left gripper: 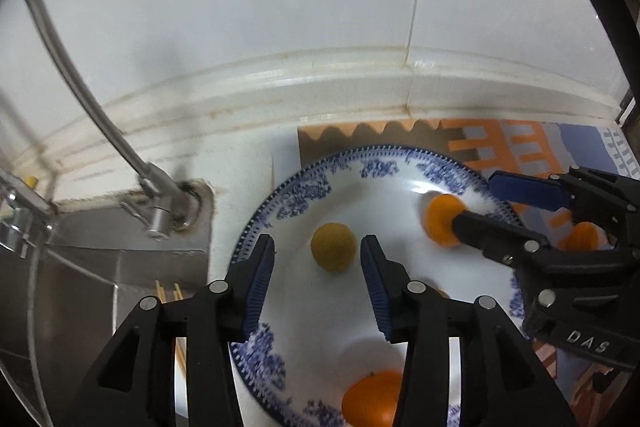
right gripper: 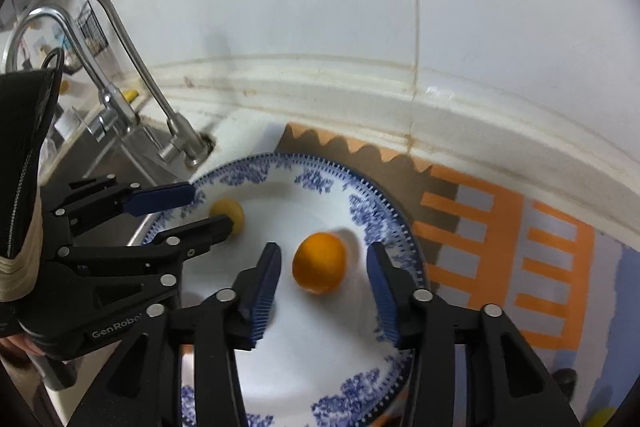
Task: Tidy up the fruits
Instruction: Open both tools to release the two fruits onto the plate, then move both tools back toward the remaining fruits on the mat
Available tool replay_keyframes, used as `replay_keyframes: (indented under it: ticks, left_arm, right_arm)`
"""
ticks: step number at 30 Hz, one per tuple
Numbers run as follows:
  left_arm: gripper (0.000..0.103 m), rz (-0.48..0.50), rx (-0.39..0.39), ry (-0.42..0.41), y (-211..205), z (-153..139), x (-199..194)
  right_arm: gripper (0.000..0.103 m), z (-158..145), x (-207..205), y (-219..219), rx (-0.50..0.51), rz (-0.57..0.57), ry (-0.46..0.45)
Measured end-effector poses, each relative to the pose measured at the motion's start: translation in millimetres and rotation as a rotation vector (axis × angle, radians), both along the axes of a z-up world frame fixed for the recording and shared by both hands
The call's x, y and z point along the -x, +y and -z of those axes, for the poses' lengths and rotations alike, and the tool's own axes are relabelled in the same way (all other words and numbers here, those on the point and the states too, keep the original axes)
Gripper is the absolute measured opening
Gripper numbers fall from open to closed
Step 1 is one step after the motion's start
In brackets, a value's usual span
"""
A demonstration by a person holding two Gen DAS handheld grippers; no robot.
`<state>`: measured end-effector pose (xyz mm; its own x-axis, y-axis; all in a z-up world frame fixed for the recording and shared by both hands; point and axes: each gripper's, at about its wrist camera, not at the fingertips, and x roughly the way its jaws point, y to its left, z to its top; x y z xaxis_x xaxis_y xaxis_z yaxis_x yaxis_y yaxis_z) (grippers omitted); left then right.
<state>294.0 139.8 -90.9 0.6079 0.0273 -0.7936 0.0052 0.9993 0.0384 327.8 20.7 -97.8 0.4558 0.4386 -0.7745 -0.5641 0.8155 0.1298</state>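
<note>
A white plate with a blue pattern [left gripper: 304, 195] [right gripper: 256, 179] lies on the counter and holds a small yellow fruit [left gripper: 334, 247] [right gripper: 230, 213] and oranges. My left gripper [left gripper: 318, 251] [right gripper: 204, 209] is open over the plate with the yellow fruit between its fingers, not touching. My right gripper [right gripper: 322, 259] [left gripper: 476, 201] is open around an orange [right gripper: 319, 262] [left gripper: 440, 221] that rests on the plate. Another orange [left gripper: 372, 399] lies at the plate's near edge. A further orange [left gripper: 584, 235] shows behind the right gripper.
A steel sink [left gripper: 80, 291] with a curved tap [right gripper: 120, 67] is left of the plate. A patterned orange, blue and brown mat [right gripper: 520, 247] lies under and right of the plate. The white tiled wall [left gripper: 320, 7] rises behind.
</note>
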Motion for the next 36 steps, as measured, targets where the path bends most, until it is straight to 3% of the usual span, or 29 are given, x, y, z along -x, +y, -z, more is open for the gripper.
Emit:
replay_keyframes:
  ticks: [4,8,18,26,30,36]
  left_arm:
    - [0.053,0.014,-0.009,-0.092,-8.7,-26.3,25.6]
    - [0.057,0.027,-0.004,-0.182,-24.1,-51.9,47.3]
    - [0.069,0.068,0.035,-0.336,-64.3,-88.7,105.7]
    - [0.077,0.087,0.004,-0.427,-98.0,-96.3,139.0]
    - [0.077,0.109,0.048,-0.425,-109.3,-95.2,146.4]
    - [0.077,0.129,0.036,-0.434,-128.5,-87.3,158.5]
  right_arm:
    - [0.046,-23.1,18.4,-13.3,-0.014,0.017,-0.074]
    - [0.058,-52.1,43.8,-33.5,-0.029,0.057,-0.178]
    - [0.069,-98.0,98.8,-83.4,-0.088,0.145,-0.326]
    - [0.078,-114.8,133.2,-130.0,-0.124,0.256,-0.386]
    - [0.080,-114.5,149.5,-154.1,-0.137,0.322,-0.387]
    - [0.080,-107.2,170.4,-184.4,-0.094,0.433,-0.397]
